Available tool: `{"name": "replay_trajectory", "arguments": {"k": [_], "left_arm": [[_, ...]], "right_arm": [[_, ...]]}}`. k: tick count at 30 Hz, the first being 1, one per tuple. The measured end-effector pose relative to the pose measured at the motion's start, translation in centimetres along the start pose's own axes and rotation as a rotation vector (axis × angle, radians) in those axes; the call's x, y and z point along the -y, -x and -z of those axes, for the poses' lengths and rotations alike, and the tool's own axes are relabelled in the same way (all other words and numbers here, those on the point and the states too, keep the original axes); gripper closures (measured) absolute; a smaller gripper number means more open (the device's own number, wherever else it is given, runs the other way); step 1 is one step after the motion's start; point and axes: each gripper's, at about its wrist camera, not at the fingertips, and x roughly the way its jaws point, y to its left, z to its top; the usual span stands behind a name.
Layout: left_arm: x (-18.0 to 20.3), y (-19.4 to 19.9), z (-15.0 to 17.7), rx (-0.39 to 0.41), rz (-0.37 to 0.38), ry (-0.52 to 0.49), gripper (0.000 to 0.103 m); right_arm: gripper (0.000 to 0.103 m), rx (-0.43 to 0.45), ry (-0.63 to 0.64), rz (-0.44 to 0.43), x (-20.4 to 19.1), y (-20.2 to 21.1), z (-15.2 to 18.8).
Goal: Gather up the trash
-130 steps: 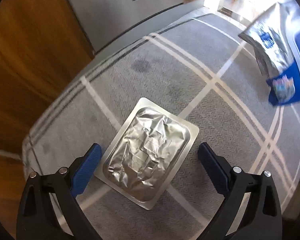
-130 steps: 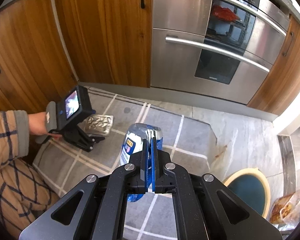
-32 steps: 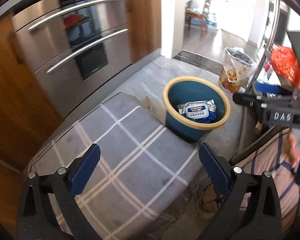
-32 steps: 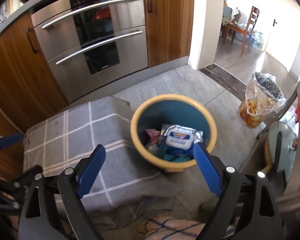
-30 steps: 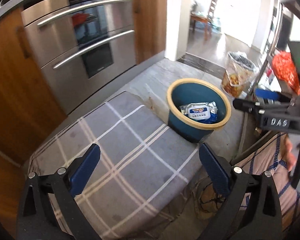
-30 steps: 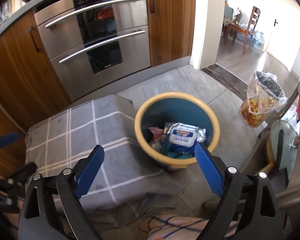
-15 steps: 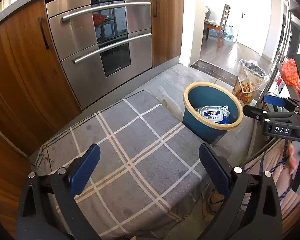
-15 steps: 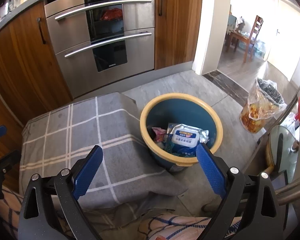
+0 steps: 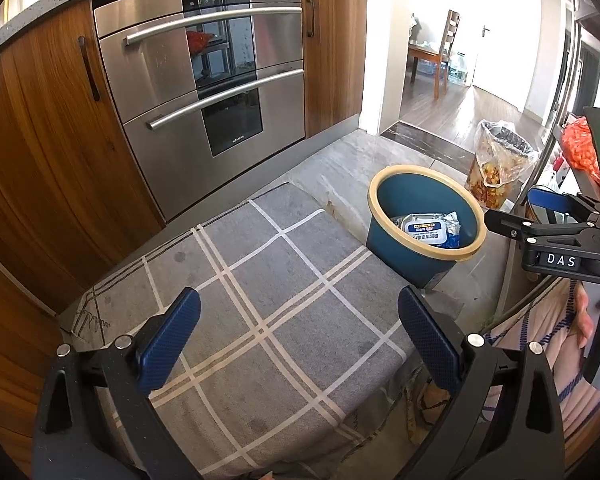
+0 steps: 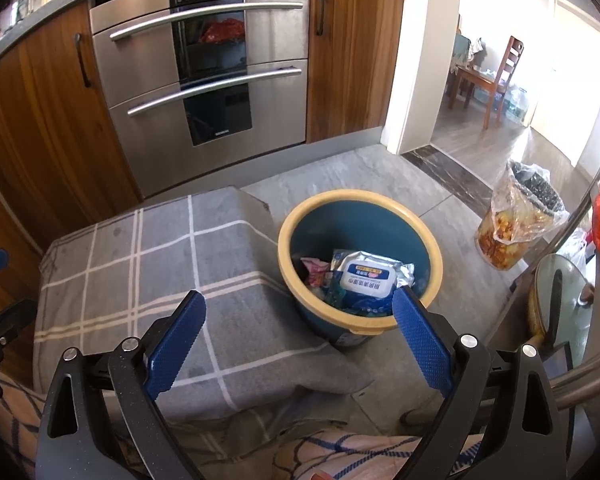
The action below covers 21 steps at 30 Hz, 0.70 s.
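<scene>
**A:** So, closest in, both claws are spread wide with nothing in them. The left claw (image 9: 298, 334) hangs over the grey rug with white check lines (image 9: 260, 280), blue ribbed pads apart. The right claw (image 10: 298, 334) is just as slack, sitting above the rug's edge and the near rim of the bin.

**B:** And the trash?

**A:** All in the round teal bin with the cream rim (image 10: 296, 216), standing on the grey stone floor right against the rug's corner. On top lies a silver-and-blue wet wipes pack with a white flap lid (image 10: 366, 274), and a pink crumpled wrapper (image 10: 314, 268) is tucked beside it. Can't tell what's underneath.

**B:** Anything further back?

**A:** A clear plastic bag of food scraps (image 10: 516, 216) sits off near the doorway, well apart from the bin. Behind everything there's the stainless steel built-in oven (image 9: 204, 80) set between brown wooden cabinets (image 9: 40, 128).
</scene>
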Motion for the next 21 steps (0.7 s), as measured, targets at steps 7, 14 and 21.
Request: {"name": "replay_trajectory", "arguments": {"k": [7, 14, 21], "left_arm": [[0.05, -0.06, 0.02, -0.001, -0.001, -0.004, 0.005], [0.09, -0.20, 0.06, -0.006, 0.001, -0.012, 0.005], [0.20, -0.18, 0.04, -0.004, 0.003, -0.012, 0.005]], "right_arm": [[0.009, 0.000, -0.004, 0.000, -0.02, -0.03, 0.02], [0.009, -0.001, -0.005, 0.001, 0.06, 0.04, 0.05], [0.009, 0.000, -0.005, 0.001, 0.03, 0.02, 0.03]]}}
